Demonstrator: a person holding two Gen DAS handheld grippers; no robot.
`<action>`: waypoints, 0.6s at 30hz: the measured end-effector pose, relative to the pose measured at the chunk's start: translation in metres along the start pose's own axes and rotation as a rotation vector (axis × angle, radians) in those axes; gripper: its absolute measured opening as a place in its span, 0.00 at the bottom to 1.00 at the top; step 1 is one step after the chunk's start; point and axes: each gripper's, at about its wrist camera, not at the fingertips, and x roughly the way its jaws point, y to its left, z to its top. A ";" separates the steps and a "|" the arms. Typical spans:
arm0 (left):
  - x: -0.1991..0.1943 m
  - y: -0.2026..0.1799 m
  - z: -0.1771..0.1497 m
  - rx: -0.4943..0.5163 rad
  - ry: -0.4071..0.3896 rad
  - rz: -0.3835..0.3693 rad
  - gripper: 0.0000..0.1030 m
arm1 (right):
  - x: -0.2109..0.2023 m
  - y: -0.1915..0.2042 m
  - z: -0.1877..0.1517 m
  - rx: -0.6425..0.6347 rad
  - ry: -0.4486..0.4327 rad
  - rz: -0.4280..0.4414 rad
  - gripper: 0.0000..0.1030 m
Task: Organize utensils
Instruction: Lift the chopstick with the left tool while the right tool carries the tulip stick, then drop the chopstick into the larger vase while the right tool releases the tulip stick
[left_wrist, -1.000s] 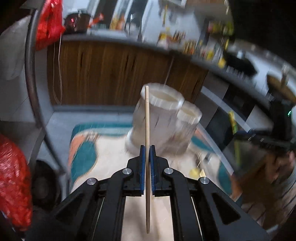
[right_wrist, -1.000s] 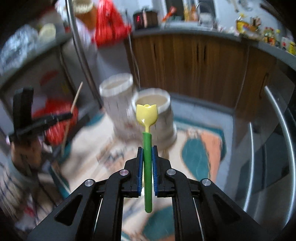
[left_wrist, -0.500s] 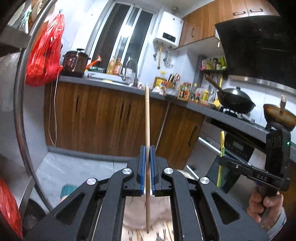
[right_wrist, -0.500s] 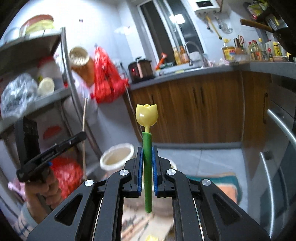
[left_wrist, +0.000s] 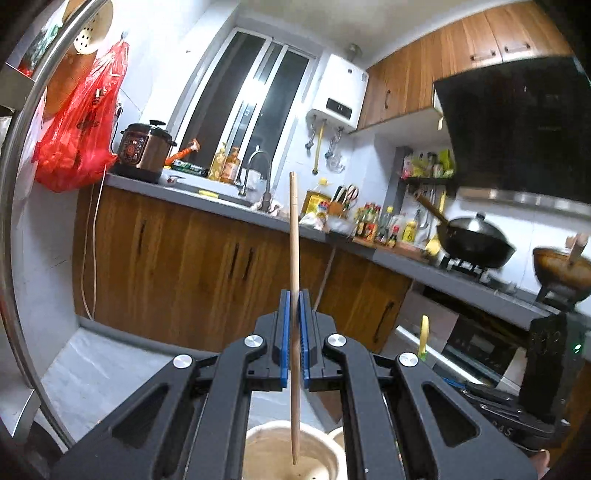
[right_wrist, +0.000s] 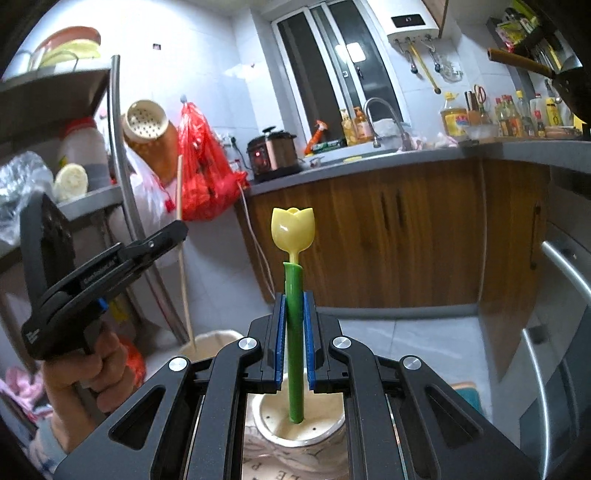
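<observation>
Two utensils stand upright in my grips, each above its own pale ceramic holder: my left fingers (left_wrist: 293, 347) are pinched tight on a thin wooden chopstick (left_wrist: 293, 258), its lower tip hanging inside the left holder's (left_wrist: 258, 439) round rim, and my right fingers (right_wrist: 294, 345) are clamped on the green-handled spoon (right_wrist: 294, 295), whose handle end dips into the right holder (right_wrist: 280, 432). I judge the drop goes best if I lower both straight and release only once the tips sit deep. Beyond the holders stand smooth wood-grain cabinets (right_wrist: 388, 229).

Dim indoor light, glare on window (left_wrist: 255, 92), fisheye-bent edges, blurred right side.
</observation>
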 end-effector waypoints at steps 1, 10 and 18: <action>0.002 0.000 -0.005 -0.002 0.011 0.003 0.04 | 0.004 0.001 -0.004 -0.010 0.006 -0.012 0.10; -0.008 -0.002 -0.057 0.076 0.139 0.073 0.04 | 0.016 0.003 -0.028 -0.034 0.087 -0.037 0.10; -0.011 -0.002 -0.064 0.107 0.195 0.122 0.04 | 0.027 0.007 -0.045 -0.046 0.183 -0.084 0.10</action>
